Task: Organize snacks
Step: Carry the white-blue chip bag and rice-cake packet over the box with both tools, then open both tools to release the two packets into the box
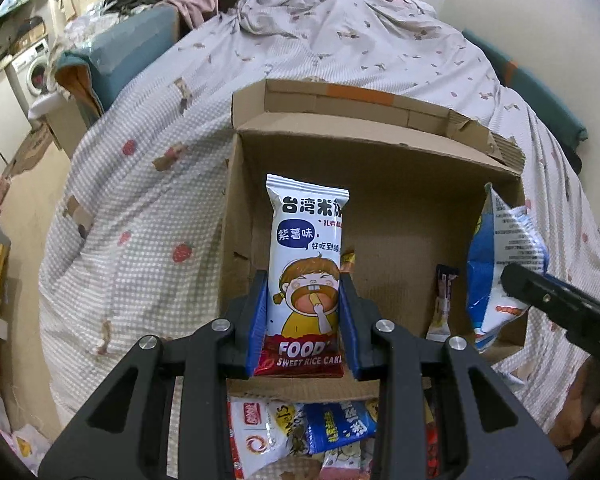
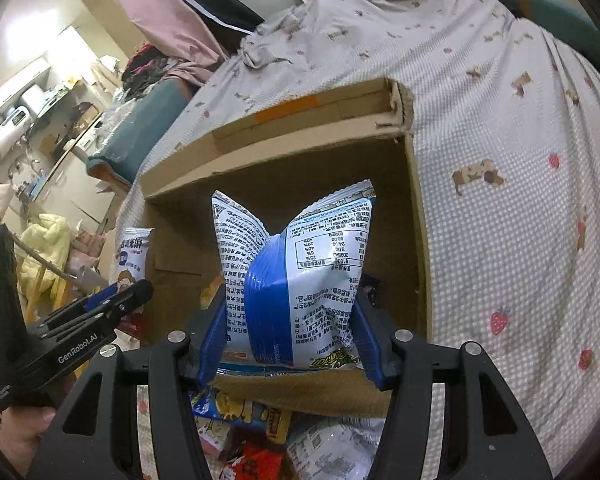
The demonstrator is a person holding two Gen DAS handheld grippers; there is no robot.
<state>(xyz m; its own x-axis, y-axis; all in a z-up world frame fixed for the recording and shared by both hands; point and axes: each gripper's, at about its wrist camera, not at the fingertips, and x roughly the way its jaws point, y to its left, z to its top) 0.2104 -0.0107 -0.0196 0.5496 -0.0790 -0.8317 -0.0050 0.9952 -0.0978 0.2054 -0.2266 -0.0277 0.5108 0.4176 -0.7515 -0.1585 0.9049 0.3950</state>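
So there's one open cardboard box (image 1: 380, 184) sitting on a bed with a checked, strawberry-print bedspread (image 1: 140, 208), and everything else is easiest to place off that box.

Two grippers, each holding one snack. The left gripper (image 1: 304, 320) has its blue pads pinching the sides of a rice cake packet (image 1: 306, 264), the white one with the cartoon kid and "SWEET RICE CAKE" along the bottom. The packet stands upright, held over the left half of the box. From the right wrist view you can also see it peeking past the box's left wall.

The right gripper (image 2: 290, 332) is clamped on a blue-and-white chip bag (image 2: 296, 272), printed back side facing the camera, puffy and a bit crumpled between the pads. It's over the right half of the box, close to the right wall.

Inside the box, I can count two small packets already there: a slim dark-topped stick packet (image 1: 444, 300) on the floor near the right side, and an orange-ish wrapper corner (image 1: 348, 262) poking out behind the rice cake packet. Can't tell what that second one is.

Just in front of the box's near wall there's one loose pile of snacks (image 1: 320, 432) on the bed: red, blue, yellow and white wrappers overlapping, too jumbled for an exact count.
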